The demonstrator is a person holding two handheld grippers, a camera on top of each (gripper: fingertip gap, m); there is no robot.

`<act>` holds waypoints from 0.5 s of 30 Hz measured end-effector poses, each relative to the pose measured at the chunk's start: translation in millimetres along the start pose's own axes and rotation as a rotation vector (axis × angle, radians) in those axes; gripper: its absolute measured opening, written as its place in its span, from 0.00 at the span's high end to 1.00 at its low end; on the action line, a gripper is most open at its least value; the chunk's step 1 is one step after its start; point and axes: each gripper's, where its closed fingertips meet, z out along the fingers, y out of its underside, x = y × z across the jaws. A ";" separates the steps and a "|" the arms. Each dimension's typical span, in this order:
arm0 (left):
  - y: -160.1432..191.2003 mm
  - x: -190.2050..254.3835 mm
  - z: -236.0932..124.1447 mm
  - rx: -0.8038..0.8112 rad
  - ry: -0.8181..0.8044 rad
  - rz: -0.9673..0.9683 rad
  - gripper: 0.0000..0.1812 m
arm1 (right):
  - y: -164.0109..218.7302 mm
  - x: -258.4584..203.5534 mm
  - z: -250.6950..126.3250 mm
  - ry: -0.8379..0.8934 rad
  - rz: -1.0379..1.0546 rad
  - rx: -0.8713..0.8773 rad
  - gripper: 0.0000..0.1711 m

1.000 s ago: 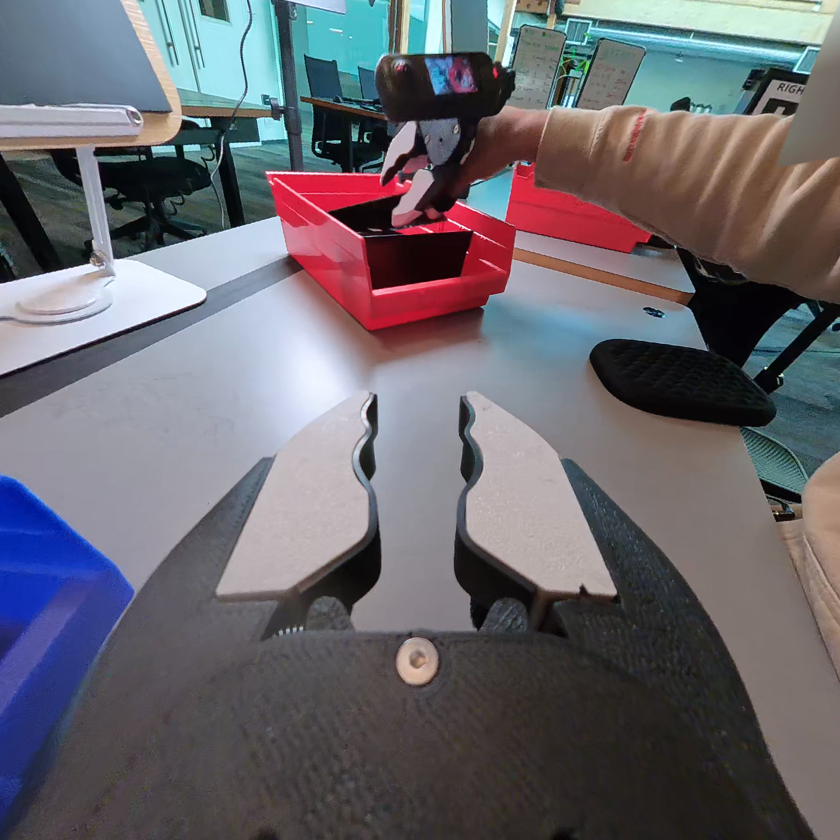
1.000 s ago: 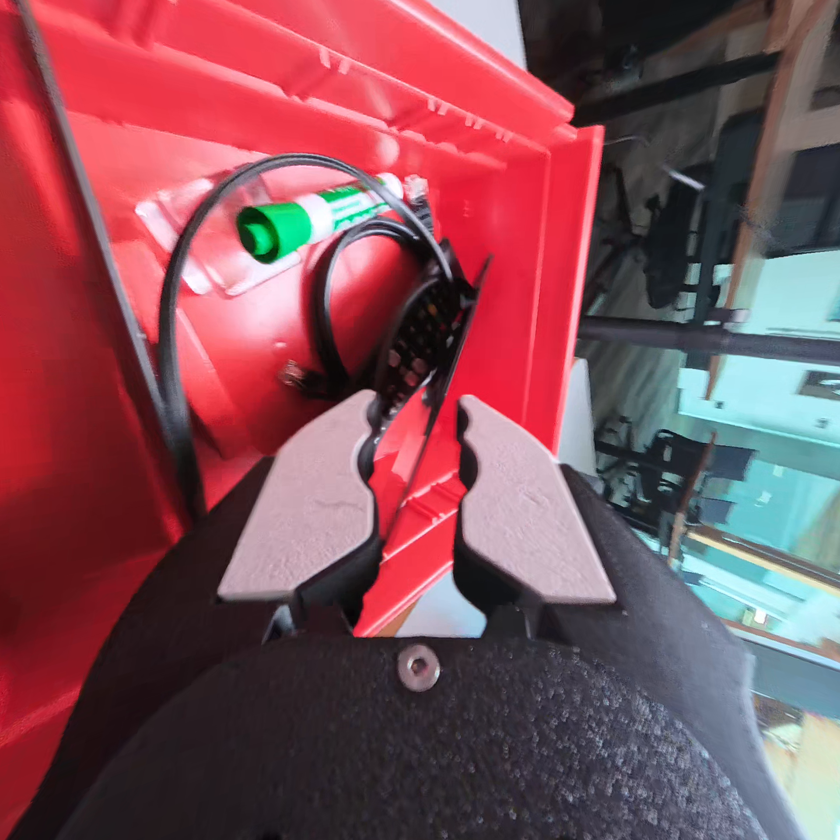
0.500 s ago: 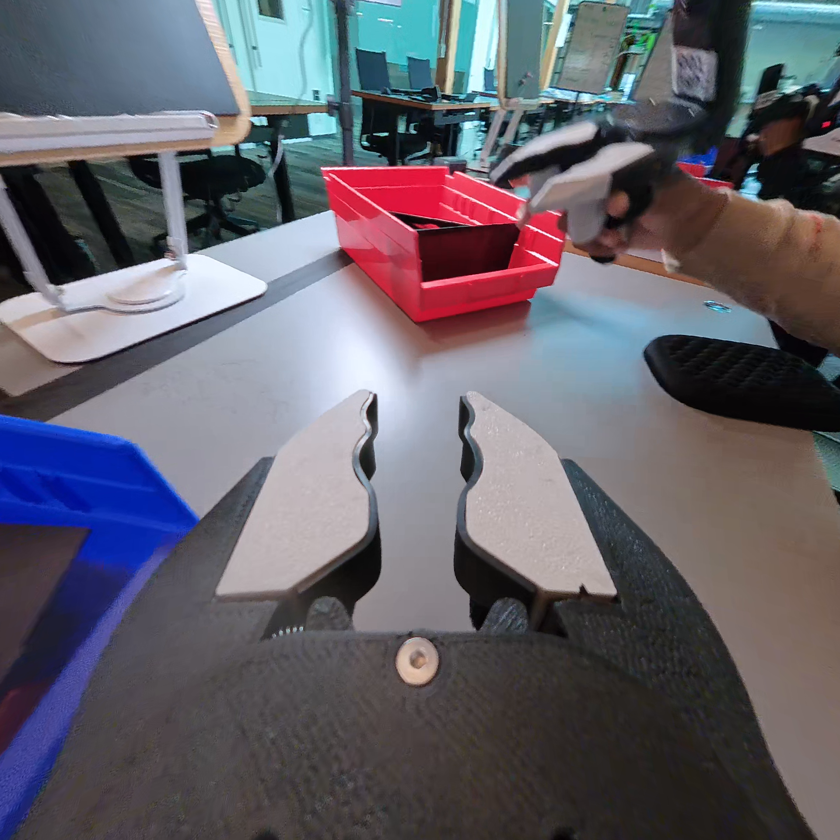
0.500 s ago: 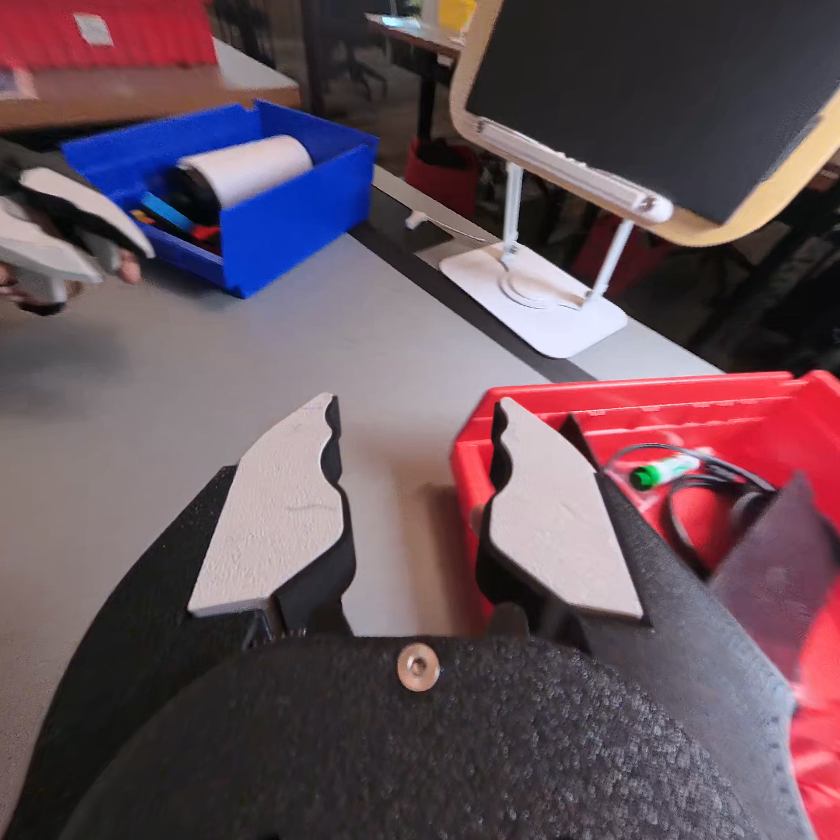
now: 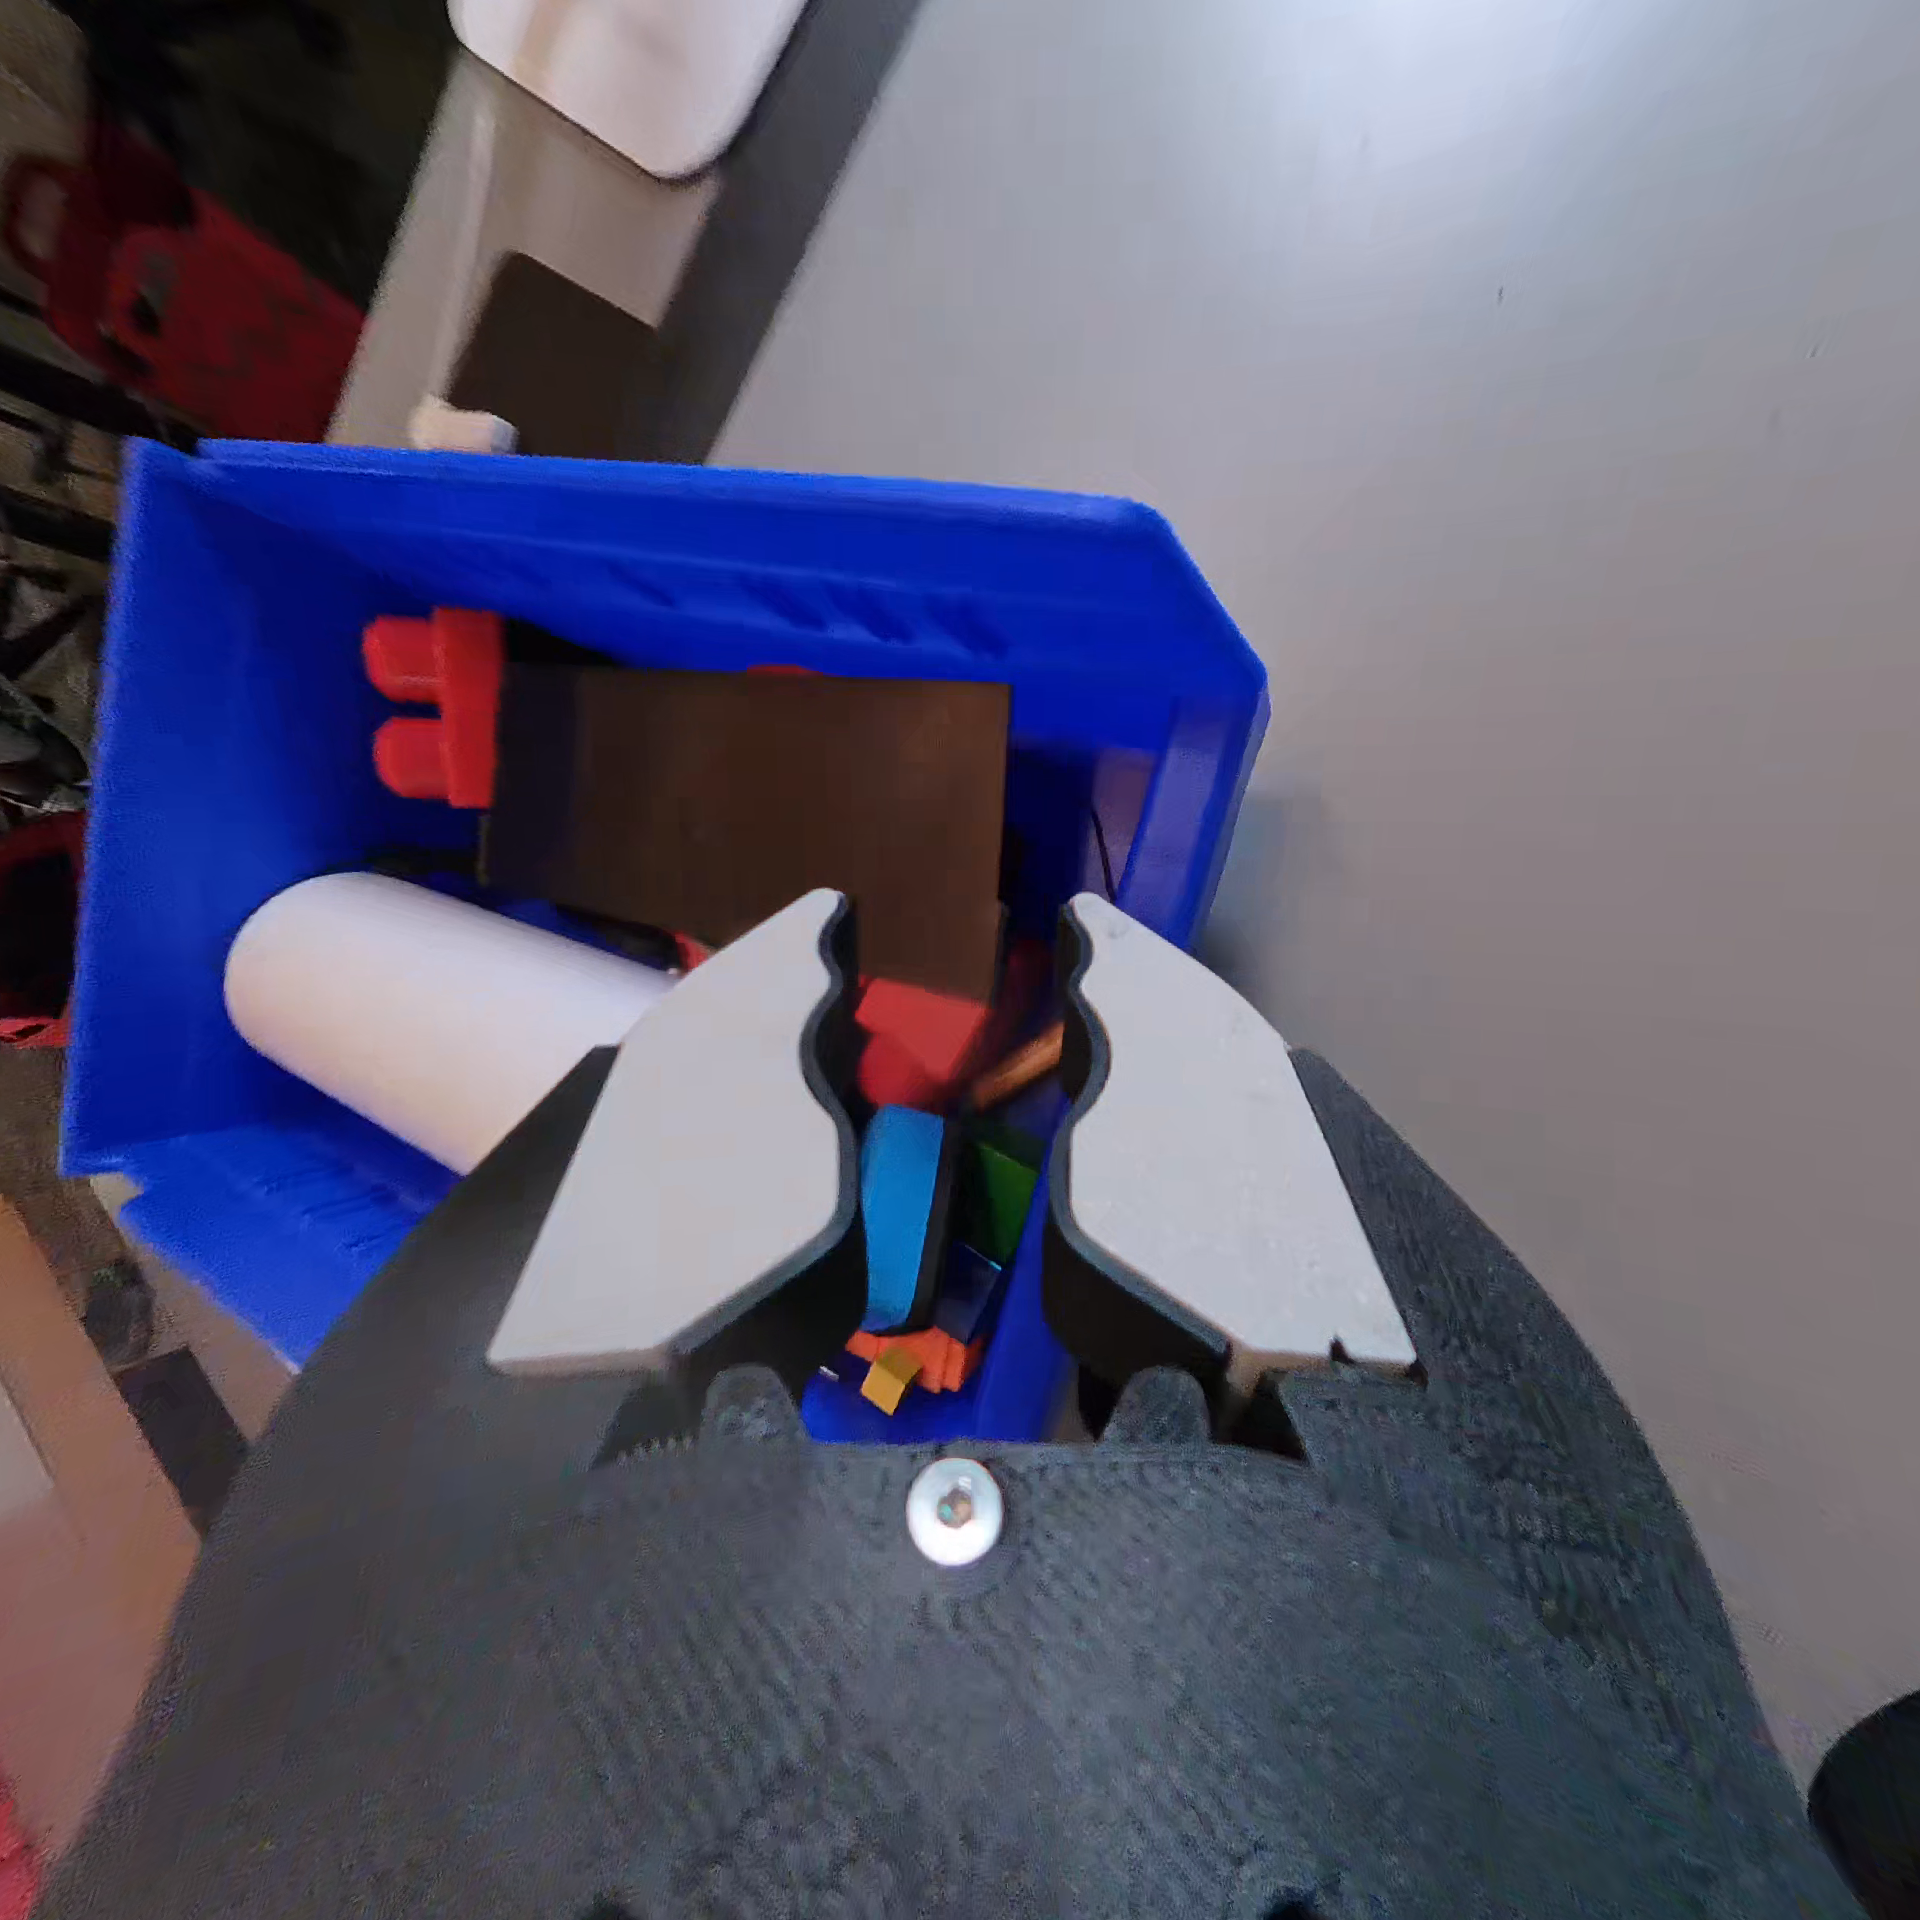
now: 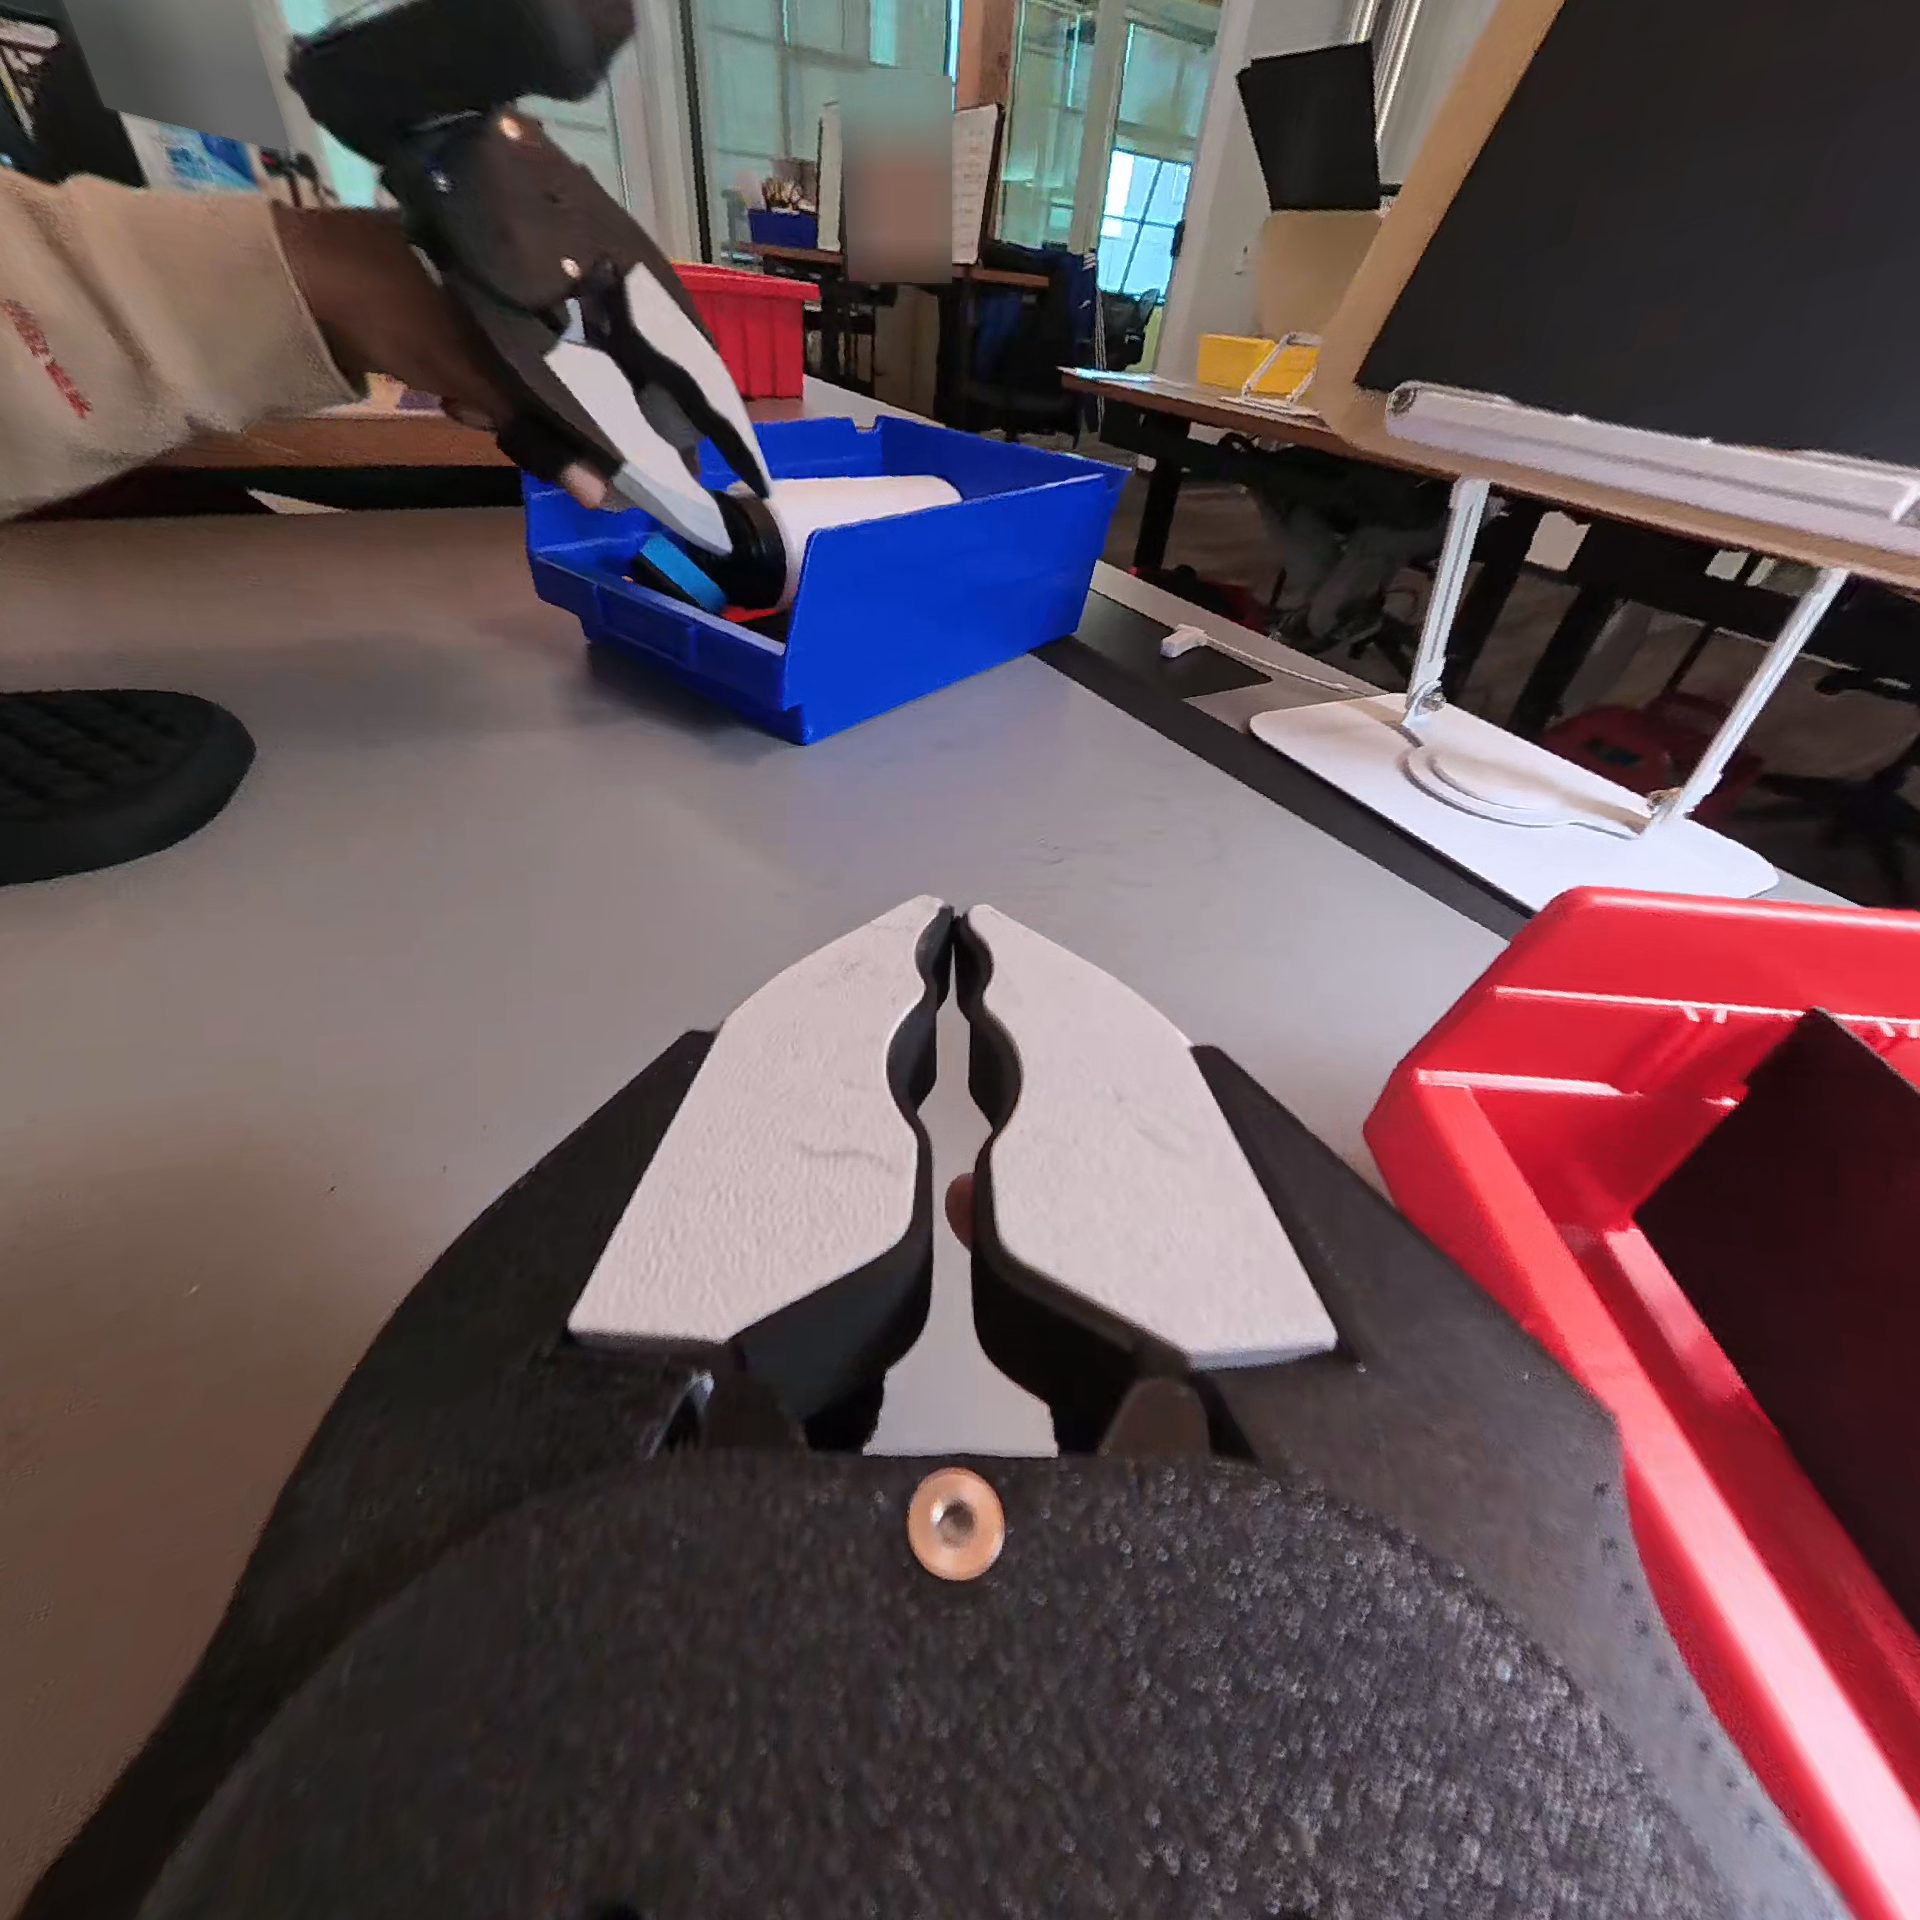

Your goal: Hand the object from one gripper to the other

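The object to hand over is not in either of my grippers; I cannot tell which piece it is among the clutter in the blue bin [image 5: 665,540]. My left gripper [image 5: 951,935] is pointing down into that bin with its fingers spread and nothing between them touching the pads. Seen through the gap, a blue block [image 5: 899,1205] is lying below, with a green piece [image 5: 1003,1184] just beside it, a red piece [image 5: 914,1039] above and small orange and yellow bits nearer the palm. A dark panel [image 5: 748,790] is leaning across the middle of the bin, a white roll [image 5: 416,997] is lying along its left side, and a red brick [image 5: 436,717] is sitting in the far corner. My right gripper [image 6: 954,925] is hovering over the grey table [image 6: 520,883], fingers pressed almost together at the tips and empty. The red bin [image 6: 1558,1039] is sitting just beside it on the right, a dark divider [image 6: 1808,1195] standing inside. Farther off, a white stand [image 6: 1507,800] is resting on the table.
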 end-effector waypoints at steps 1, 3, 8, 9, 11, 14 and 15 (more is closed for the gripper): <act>1.3 2.5 7.2 -0.039 0.009 0.023 0.79 | 1.4 -0.5 -0.7 0.003 -0.001 -0.005 1.00; 3.8 2.6 22.4 -0.108 -0.006 0.068 0.77 | 3.5 -2.4 -1.8 -0.002 -0.001 -0.015 1.00; 6.9 -4.4 51.8 -0.202 -0.060 0.082 0.80 | 5.8 -4.2 -2.5 -0.005 0.014 -0.049 1.00; 10.3 -5.7 55.3 -0.231 -0.073 0.095 0.80 | 5.7 -4.4 -2.6 -0.002 0.015 -0.050 1.00; 13.7 -8.2 59.0 -0.256 -0.104 0.115 0.82 | 5.3 -1.9 -3.0 0.021 0.007 -0.045 0.99; 3.4 -16.5 47.3 -0.184 -0.170 0.135 0.94 | 5.9 1.5 -3.4 0.036 0.008 -0.043 0.99; 0.2 -23.1 39.3 -0.160 -0.206 0.129 0.95 | 5.7 2.7 -3.9 0.044 0.003 -0.039 0.99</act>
